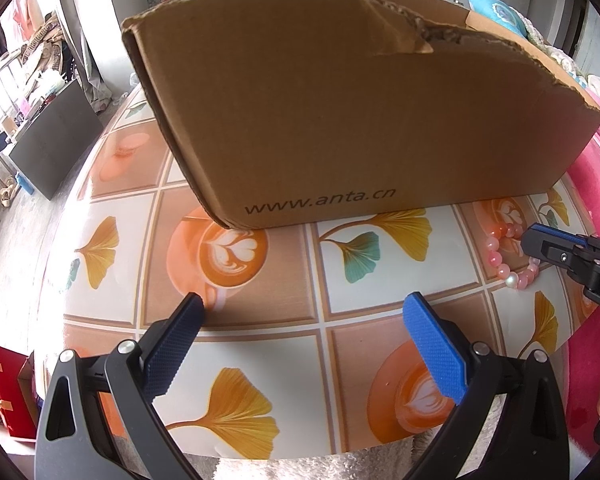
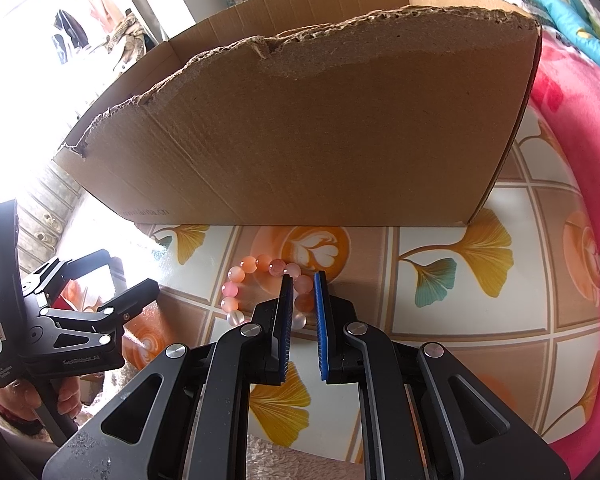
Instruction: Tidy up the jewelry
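A pink and orange bead bracelet [image 2: 244,276] lies on the patterned table in front of a torn-open cardboard box [image 2: 320,128]. My right gripper [image 2: 302,278] has its two pads close on either side of the bracelet's right-hand beads, with a narrow gap still between them. In the left wrist view the bracelet [image 1: 500,252] sits at the far right with the right gripper's tip [image 1: 528,240] over it. My left gripper [image 1: 304,304] is wide open and empty above the table, before the box [image 1: 340,112].
The table [image 1: 260,320] carries a tile-print cloth with ginkgo leaves and coffee cups. A pink blanket [image 2: 580,120] lies to the right. A red bag [image 1: 8,388] and a dark board [image 1: 56,140] stand on the floor to the left.
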A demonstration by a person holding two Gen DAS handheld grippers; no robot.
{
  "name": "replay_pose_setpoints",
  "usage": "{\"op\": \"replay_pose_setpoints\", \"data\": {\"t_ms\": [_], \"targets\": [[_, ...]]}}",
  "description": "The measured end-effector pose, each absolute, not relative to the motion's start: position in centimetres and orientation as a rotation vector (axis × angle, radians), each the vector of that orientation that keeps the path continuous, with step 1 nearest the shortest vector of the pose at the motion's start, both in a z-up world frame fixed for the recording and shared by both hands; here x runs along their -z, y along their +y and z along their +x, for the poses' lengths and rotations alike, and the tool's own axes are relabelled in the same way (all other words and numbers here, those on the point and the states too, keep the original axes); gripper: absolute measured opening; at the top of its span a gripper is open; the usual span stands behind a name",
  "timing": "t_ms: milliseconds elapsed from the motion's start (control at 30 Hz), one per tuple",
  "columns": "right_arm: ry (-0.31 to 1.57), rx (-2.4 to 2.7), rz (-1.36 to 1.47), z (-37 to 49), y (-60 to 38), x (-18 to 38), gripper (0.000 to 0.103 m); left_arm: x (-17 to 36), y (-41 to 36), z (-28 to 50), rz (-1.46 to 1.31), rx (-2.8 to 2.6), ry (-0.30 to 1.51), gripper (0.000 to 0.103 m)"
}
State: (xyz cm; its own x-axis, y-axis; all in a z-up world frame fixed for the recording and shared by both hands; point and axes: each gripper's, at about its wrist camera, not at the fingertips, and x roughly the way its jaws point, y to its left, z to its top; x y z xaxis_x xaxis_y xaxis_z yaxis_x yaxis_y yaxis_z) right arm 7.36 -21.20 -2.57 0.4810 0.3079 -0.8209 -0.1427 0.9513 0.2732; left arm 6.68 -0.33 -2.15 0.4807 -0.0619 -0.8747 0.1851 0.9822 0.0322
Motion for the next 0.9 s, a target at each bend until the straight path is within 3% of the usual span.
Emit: {"op": "replay_pose_setpoints", "data": {"t_ms": [433,700,900], "targets": [[1.044,-0.331,0.24,7.6,-21.7,3.2,0.009,0.2,-3.1,7.5,0.102,0.307,1.015,0.094],[1.04,-0.351,0.241,7.9,-22.0,3.2,0.009,0.4,-7.3,9.2,0.047,0.518,1.046,0.055],[1.035,-0.368,0.266,7.5,-23.0,3.1,0.009,0.8,-10.0,9.9,0.112,0.527,1.053,0.034]]}}
